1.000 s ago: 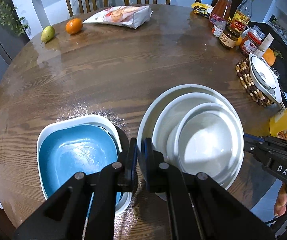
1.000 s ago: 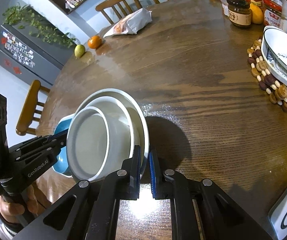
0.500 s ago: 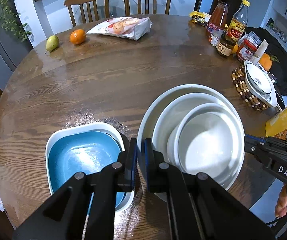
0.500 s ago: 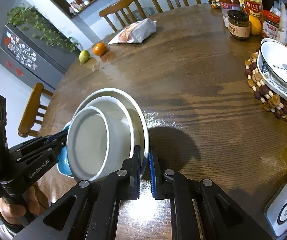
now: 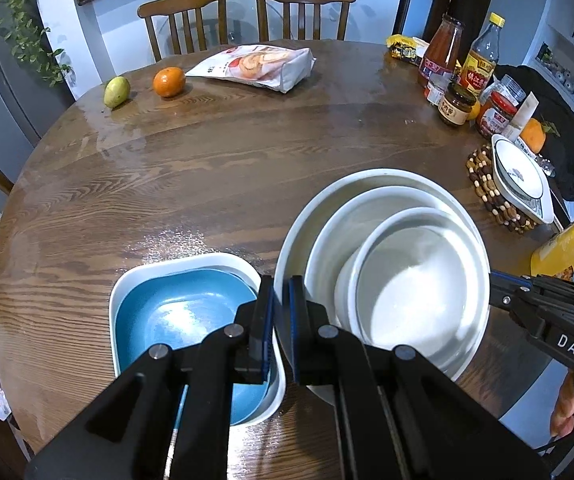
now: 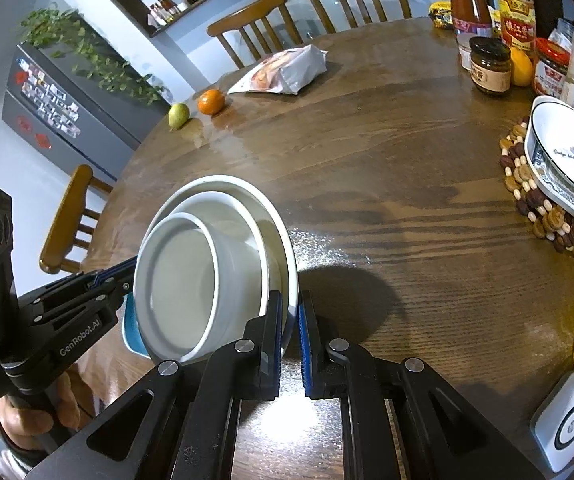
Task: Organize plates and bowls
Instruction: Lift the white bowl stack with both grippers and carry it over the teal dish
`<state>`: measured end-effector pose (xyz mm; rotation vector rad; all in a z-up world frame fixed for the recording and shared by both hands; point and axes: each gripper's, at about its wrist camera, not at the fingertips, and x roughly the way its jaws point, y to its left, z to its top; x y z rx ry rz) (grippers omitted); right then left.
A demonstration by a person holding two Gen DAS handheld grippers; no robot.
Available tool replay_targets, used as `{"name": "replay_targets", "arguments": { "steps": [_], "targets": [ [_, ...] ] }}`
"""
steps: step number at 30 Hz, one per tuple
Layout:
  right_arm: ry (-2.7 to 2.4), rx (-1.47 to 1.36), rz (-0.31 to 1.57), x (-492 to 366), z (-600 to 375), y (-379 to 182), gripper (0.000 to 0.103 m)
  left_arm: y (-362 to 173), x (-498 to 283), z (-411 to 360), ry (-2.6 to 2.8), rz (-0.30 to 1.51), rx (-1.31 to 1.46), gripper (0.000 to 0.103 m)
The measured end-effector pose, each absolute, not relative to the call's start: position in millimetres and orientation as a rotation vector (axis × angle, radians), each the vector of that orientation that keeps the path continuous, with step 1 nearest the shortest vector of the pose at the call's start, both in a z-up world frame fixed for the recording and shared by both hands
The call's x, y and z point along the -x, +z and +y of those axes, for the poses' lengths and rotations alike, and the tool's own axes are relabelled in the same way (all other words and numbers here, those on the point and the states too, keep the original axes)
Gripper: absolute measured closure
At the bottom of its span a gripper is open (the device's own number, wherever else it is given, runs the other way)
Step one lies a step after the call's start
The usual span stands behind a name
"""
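left hand-held gripper [image 5: 281,328] clamped on white stack [image 5: 387,276] near rim | right hand-held gripper [image 6: 292,344] pinching opposite rim | stack tilted above bench [image 5: 207,184], overlapping blue dish [image 5: 175,320] edge | bench centre open

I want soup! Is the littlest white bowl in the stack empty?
Empty: the smallest white bowl, nested in the white stack, shows only its bare, shiny white inside in both views.
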<state>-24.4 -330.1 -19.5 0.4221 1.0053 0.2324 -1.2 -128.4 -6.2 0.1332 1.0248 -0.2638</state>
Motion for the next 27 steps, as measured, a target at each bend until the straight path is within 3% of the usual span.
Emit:
{"name": "replay_targets", "arguments": {
  "steps": [27],
  "targets": [
    [0.290,-0.366,0.991,10,-301,0,0.092,11,0,-95,-0.200,0.993,-0.107,0.101]
  ]
}}
